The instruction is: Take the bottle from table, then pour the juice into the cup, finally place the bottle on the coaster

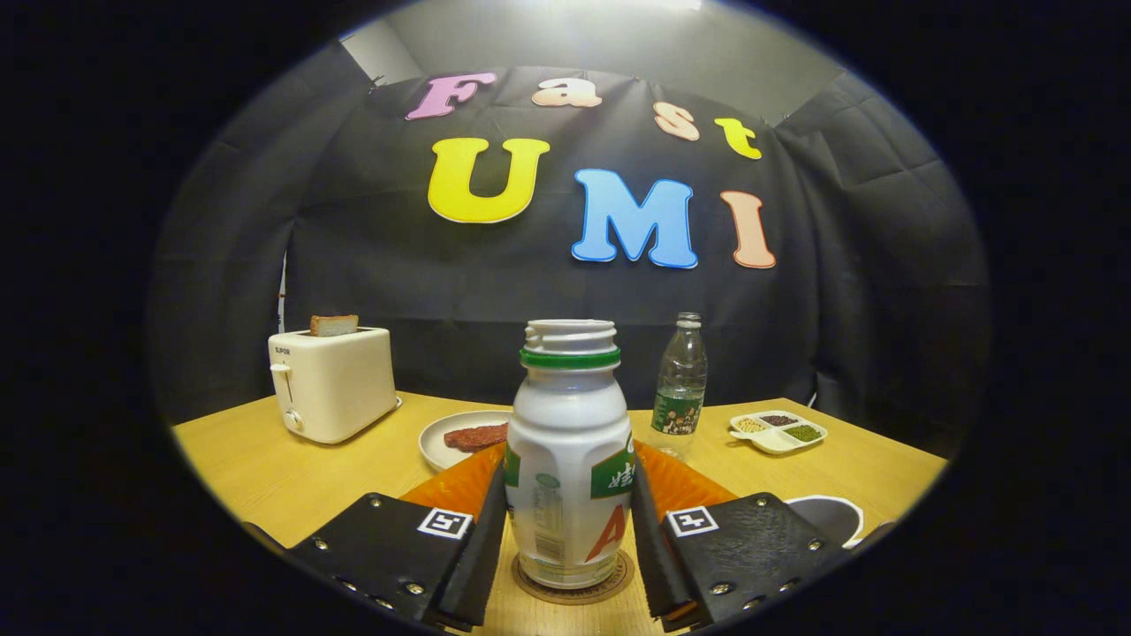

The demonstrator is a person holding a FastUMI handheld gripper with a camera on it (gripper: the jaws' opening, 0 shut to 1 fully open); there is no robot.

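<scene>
Where the two fingers reach forward, the gripper [568, 530] is seen closed around the lower body of a white plastic juice bottle [568, 459], one finger pressed flat against each side of it. The bottle is held upright between them, its cap off and its threaded mouth open above a green neck ring. Its base is set on a round brown coaster [574, 590], whose rim is visible just under the bottle, lying on the light wooden table [292, 468].

Behind the bottle and the fingers an orange ribbed mat [459, 486] is spread, showing on both sides of the bottle. To the right of the right finger, a dark cup with a white rim [826, 514] is partly seen — most of it is hidden by the finger.

Farther back, a white plate [446, 437] with a reddish-brown piece of food on it is placed just behind the mat, to the left of the bottle. A clear water bottle [680, 380] with a green label is stood behind and to the right, and beyond that a small white divided dish [778, 433] is laid, its compartments filled with dark, pale and green grains. At the far left a cream toaster [331, 384] is set — a slice of toast is raised in its slot
</scene>
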